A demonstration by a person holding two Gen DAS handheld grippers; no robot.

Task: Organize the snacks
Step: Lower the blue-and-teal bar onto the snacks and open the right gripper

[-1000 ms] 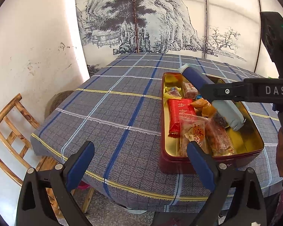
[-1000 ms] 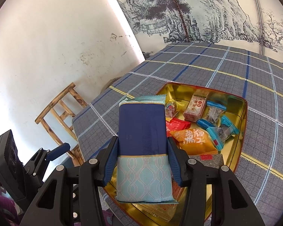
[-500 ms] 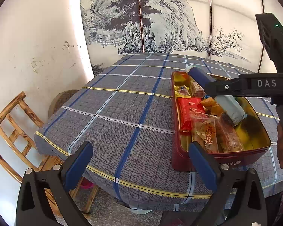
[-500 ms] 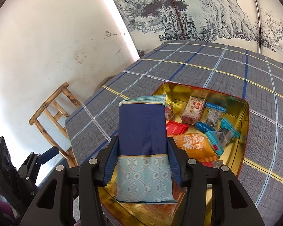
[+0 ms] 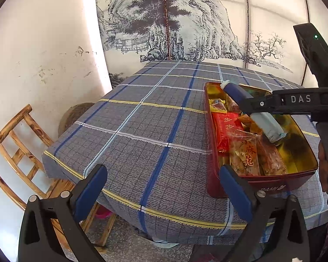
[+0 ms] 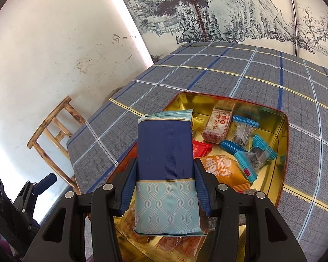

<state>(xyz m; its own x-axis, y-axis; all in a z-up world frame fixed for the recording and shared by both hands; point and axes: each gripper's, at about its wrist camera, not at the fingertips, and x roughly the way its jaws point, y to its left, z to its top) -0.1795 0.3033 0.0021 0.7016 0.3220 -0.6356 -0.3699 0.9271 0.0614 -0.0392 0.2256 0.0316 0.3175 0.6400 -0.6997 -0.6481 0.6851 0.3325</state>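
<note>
My right gripper (image 6: 165, 176) is shut on a navy and light-blue snack pack (image 6: 165, 152), its blue pads pressing both long sides. It hangs over the near-left part of a red tin with a gold inside (image 6: 284, 131). The tin holds several wrapped snacks: an orange pouch (image 6: 223, 170), blue-ended candies (image 6: 253, 155), a red-patterned bar (image 6: 217, 124). From the left wrist view the same snack pack (image 5: 260, 118) slants above the tin (image 5: 262, 185), held by the right gripper (image 5: 258, 104). My left gripper (image 5: 164, 187) stands open, nothing between its fingers, off the table's near edge.
The tin sits on a round table with a grey plaid cloth (image 5: 142, 131). A wooden chair (image 5: 15, 144) stands at the left beside a white wall. A painted landscape screen (image 5: 185, 21) rises behind the table. A person's hand (image 5: 327, 163) shows at the right edge.
The left wrist view has shifted a little, so the tin sits further right in it. The right gripper keeps its hold on the snack pack over the tin.
</note>
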